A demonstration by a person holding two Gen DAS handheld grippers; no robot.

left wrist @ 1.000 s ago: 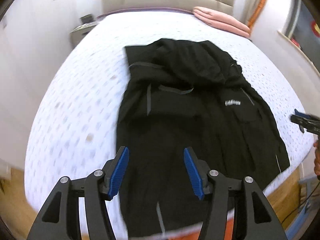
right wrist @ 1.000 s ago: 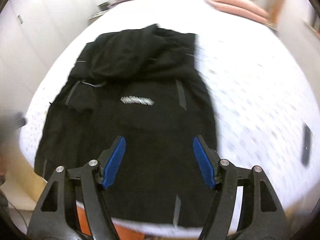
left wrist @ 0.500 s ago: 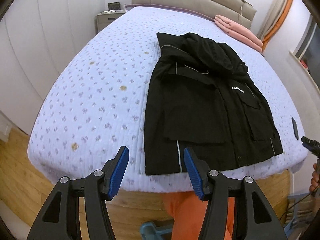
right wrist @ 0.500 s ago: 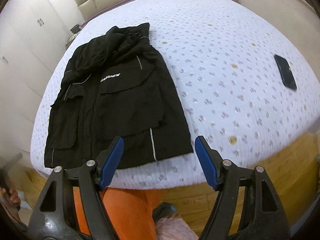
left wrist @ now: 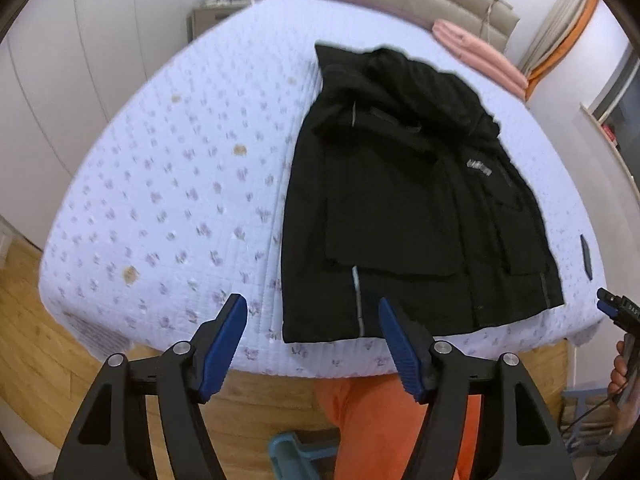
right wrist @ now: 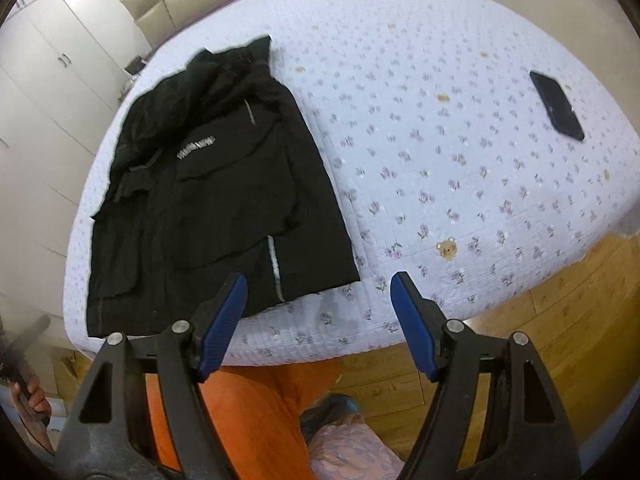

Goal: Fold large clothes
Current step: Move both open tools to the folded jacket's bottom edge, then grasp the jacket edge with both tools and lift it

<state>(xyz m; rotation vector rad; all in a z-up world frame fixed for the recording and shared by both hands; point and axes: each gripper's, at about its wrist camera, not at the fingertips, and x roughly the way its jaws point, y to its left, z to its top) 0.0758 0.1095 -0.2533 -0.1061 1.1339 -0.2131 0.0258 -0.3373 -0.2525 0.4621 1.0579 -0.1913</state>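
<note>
A black hooded jacket (left wrist: 400,200) (right wrist: 208,200) lies flat on the bed with its sleeves folded in, its hem near the bed's near edge. My left gripper (left wrist: 312,308) hovers over that edge by the hem's left corner; its jaws are opening and no cloth sits between the blue pads (left wrist: 228,332). Over the edge by the hem's right corner, my right gripper (right wrist: 320,280) stands open and holds nothing. It also shows at the far right of the left wrist view, where the right gripper (left wrist: 616,308) is held by a hand.
The bed (left wrist: 160,180) (right wrist: 440,160) has a lilac flowered quilt. A dark phone (right wrist: 558,106) (left wrist: 586,256) lies right of the jacket. Folded pink bedding (left wrist: 480,52) rests by the headboard. A person's orange trousers (left wrist: 380,420) and wooden floor are below the grippers.
Both grippers have drawn back from above the jacket to the bed's near edge. The left jaws stand wider than before. The jacket stays flat on the bed.
</note>
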